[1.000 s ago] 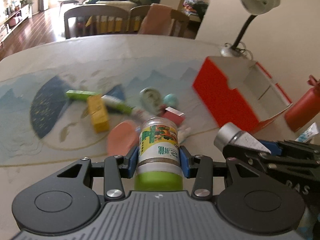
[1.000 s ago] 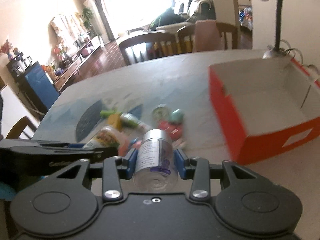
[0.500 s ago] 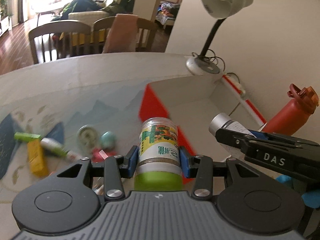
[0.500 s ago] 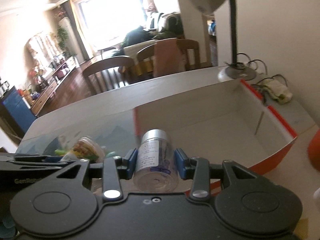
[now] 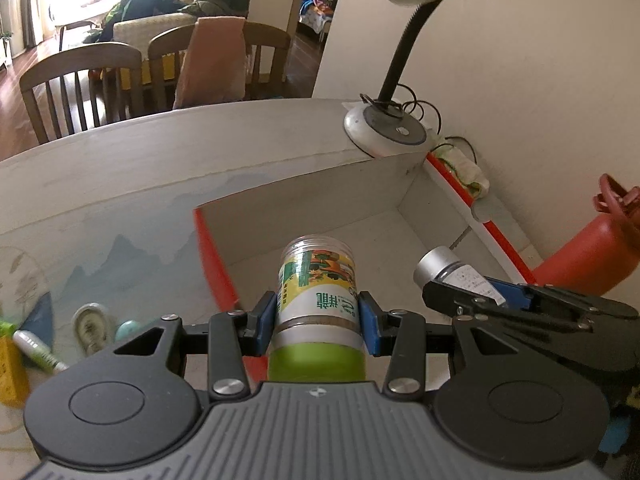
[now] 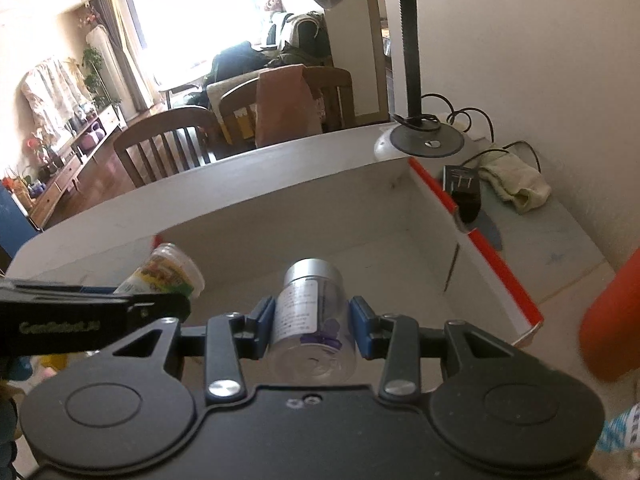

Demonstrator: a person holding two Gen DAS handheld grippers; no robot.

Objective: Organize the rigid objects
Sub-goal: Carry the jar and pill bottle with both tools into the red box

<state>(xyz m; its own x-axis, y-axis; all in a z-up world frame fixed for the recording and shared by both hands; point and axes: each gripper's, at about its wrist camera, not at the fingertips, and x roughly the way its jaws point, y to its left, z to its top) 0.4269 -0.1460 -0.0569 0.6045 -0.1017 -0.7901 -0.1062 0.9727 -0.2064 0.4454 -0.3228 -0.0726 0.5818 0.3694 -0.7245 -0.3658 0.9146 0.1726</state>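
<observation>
Left gripper (image 5: 317, 316) clamps a green-lidded jar (image 5: 317, 304) and right gripper (image 6: 312, 322) a clear bottle (image 6: 312, 320), both poised over the box (image 6: 404, 248) just ahead, apparently for dropping in.

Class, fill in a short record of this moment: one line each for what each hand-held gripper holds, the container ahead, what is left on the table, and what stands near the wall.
left hand-held gripper: shut on a green-lidded jar, lid towards the camera
right hand-held gripper: shut on a clear bottle with a silver cap
container: red box, white inside, nothing seen in it; both held items are above it
left on table: small items at the left, blurred
near wall: desk lamp, red bottle, cloth
</observation>
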